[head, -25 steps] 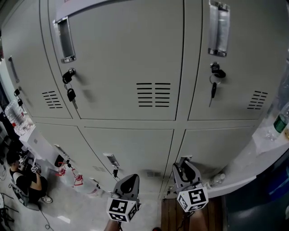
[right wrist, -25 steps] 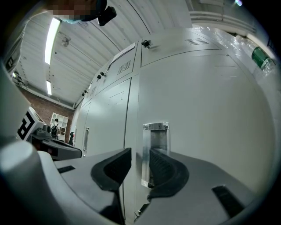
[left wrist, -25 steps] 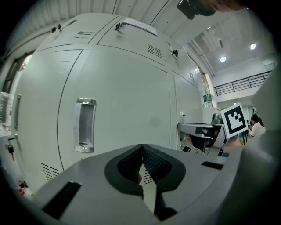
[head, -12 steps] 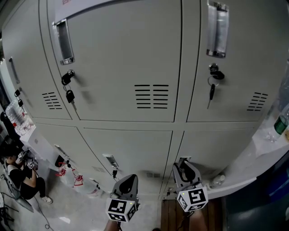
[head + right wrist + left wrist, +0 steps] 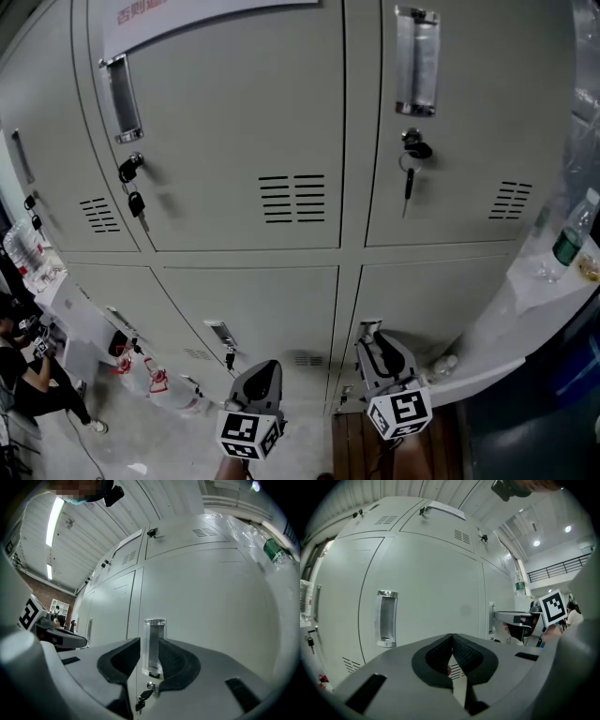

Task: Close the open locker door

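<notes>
before lockers [image 5: 234,112] | left fingers [image 5: 438,656] together, empty | right fingers [image 5: 119,660] apart, empty | bottle [image 5: 567,242] at right

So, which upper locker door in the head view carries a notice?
The wide centre upper door: a white notice with red print crosses its top. The upper door to its right shows only handle, key and vents.
</notes>
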`<action>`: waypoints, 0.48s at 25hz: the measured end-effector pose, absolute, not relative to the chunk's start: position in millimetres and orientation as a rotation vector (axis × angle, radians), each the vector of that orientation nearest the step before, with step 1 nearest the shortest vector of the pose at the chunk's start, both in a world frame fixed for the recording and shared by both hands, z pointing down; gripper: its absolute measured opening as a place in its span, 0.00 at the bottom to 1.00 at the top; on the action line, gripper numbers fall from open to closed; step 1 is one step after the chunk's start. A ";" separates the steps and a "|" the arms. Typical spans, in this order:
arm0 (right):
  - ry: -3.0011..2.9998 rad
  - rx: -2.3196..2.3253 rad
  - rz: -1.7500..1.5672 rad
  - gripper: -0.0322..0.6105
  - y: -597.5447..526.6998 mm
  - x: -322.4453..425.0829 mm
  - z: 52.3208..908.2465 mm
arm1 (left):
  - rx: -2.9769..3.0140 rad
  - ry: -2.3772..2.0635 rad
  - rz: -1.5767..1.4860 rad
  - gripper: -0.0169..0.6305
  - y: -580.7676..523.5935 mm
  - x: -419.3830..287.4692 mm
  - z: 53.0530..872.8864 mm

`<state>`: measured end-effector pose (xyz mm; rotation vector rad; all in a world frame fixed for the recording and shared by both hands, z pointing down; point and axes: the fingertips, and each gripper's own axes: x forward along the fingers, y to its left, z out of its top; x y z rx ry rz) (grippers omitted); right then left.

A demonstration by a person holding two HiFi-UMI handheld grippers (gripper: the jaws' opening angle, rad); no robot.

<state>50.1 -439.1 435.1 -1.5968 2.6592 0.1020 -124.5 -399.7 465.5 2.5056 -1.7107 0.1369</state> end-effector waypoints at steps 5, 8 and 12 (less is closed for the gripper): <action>2.632 -1.657 0.127 0.23 -414.6 61.9 430.8 | 2.555 -1.673 0.136 0.06 -388.7 -114.3 460.2; 2.616 -1.702 0.155 0.23 -392.5 67.5 429.5 | 2.591 -1.639 0.127 0.06 -378.1 -107.8 455.9; 2.582 -1.767 0.172 0.23 -362.1 73.9 427.9 | 2.638 -1.595 0.118 0.06 -361.8 -103.3 448.9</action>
